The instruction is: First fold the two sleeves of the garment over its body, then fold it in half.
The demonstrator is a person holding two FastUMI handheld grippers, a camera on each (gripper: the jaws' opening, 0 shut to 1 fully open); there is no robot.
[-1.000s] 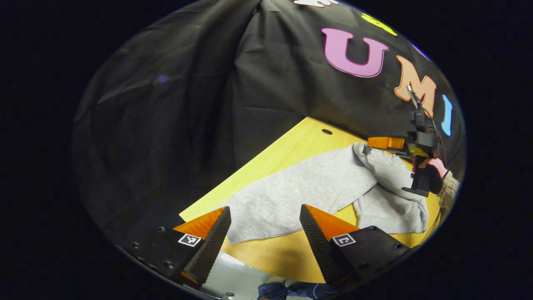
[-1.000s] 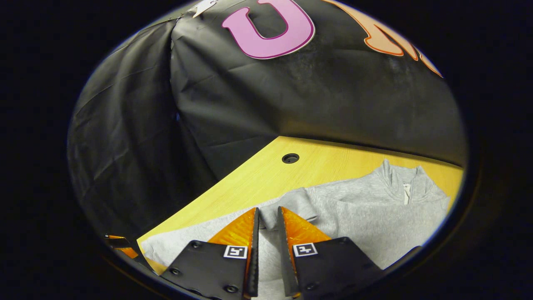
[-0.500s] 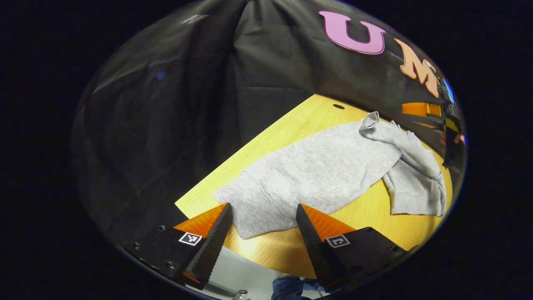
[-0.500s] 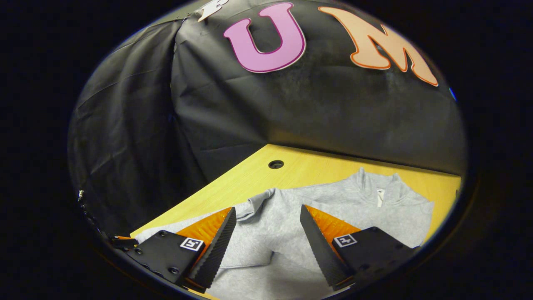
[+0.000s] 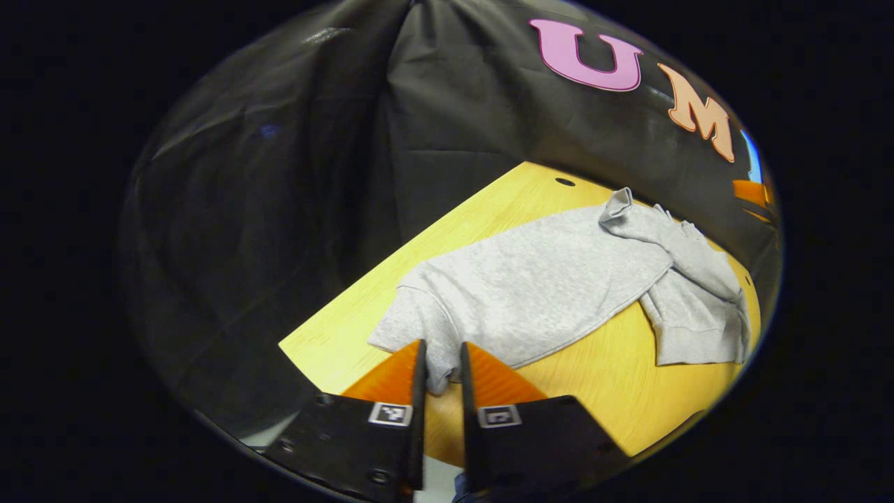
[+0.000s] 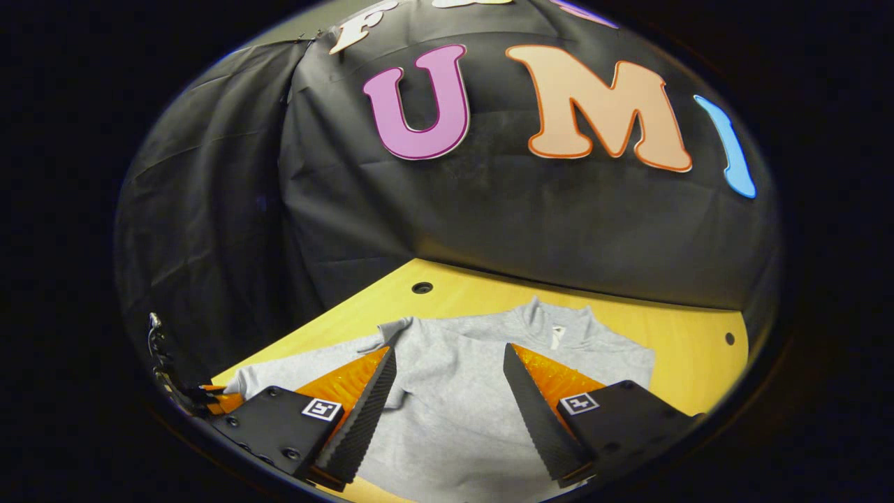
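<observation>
A grey sweatshirt (image 5: 545, 279) lies spread on the yellow table (image 5: 482, 216). One sleeve (image 5: 670, 241) rests folded over its body, its cuff (image 6: 392, 334) near the table's back. The other sleeve stretches out toward my left gripper (image 5: 441, 347), which is shut on that sleeve's end at the near table edge. In the right gripper view the sweatshirt (image 6: 454, 412) shows its collar (image 6: 555, 327), and my right gripper (image 6: 448, 351) hovers open above the body with nothing between its fingers. The right gripper (image 5: 753, 193) shows at the far right edge of the left gripper view.
The table (image 6: 670, 349) has small round holes (image 6: 422, 288) near its back edge, which meets the black cloth wall. Bare wood lies right of the collar. The left gripper (image 6: 209, 399) sits at the table's left corner in the right gripper view.
My right gripper opened, let go of the folded sleeve and drew back from it. My left gripper moved in and shut on the other sleeve's end.
</observation>
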